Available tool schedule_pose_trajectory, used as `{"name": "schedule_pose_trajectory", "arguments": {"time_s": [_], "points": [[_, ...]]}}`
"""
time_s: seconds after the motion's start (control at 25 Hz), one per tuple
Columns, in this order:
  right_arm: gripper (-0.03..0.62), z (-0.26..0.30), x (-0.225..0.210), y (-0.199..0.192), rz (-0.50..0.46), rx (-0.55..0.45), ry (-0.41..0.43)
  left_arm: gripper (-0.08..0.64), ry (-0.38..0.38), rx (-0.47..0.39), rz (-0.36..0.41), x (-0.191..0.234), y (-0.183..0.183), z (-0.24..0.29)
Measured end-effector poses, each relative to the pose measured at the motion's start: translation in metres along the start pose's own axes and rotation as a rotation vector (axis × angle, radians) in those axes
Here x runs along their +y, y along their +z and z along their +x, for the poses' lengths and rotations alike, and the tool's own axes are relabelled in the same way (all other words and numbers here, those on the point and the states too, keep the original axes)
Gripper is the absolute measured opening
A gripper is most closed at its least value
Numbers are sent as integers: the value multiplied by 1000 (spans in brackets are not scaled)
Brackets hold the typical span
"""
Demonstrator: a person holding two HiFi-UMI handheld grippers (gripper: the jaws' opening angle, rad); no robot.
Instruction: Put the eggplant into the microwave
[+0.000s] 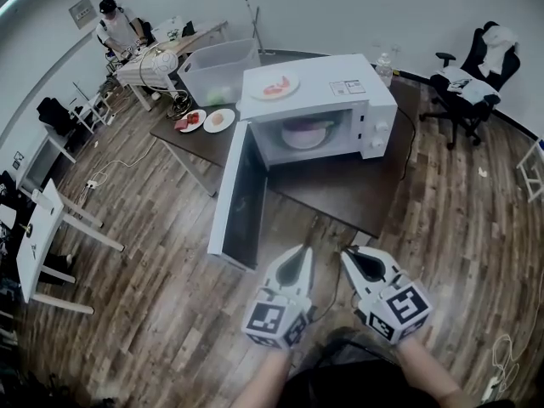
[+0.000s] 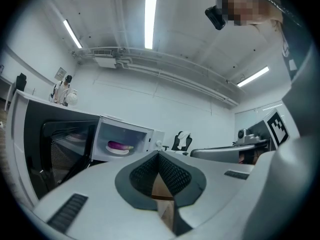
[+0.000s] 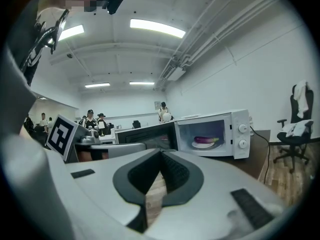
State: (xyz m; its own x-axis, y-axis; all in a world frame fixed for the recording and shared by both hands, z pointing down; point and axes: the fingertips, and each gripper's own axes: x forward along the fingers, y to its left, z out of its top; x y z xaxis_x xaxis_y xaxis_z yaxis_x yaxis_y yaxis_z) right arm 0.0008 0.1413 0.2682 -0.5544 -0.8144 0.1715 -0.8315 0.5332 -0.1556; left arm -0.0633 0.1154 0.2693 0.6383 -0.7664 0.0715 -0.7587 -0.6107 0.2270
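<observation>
In the upper middle of the head view, one white microwave stands on a dark desk, its door swung wide open toward the lower left. Inside the chamber lies the single eggplant: long, glossy and deep purple, with a paler greenish end on its right. It rests on a white plate. The microwave's front panel has two round knobs, one above the other. A small label sits on its top, the print too small to read. Three more plates are outside. One with red-pink food sits on top of the microwave, and two lie side by side on the desk to its left. Near these stands one clear plastic bin. At the lower middle, over the wooden floor, the left tongs and right tongs are held side by side. Each carries a cube with black-and-white square markers. Both pairs are closed tip to tip with nothing between them, well apart from the microwave.
</observation>
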Motion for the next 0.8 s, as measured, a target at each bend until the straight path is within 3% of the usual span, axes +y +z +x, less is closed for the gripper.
{"name": "schedule_pose_trajectory", "arguments": {"time_s": [0.32,0.8], "points": [[0,-11,17,-14,-13,26,-5,0,-22,3,-28,-10,-15,-17],[0,-31,51,-28,-14,28,-2,0,10,3,-15,-18,-27,-66]]}}
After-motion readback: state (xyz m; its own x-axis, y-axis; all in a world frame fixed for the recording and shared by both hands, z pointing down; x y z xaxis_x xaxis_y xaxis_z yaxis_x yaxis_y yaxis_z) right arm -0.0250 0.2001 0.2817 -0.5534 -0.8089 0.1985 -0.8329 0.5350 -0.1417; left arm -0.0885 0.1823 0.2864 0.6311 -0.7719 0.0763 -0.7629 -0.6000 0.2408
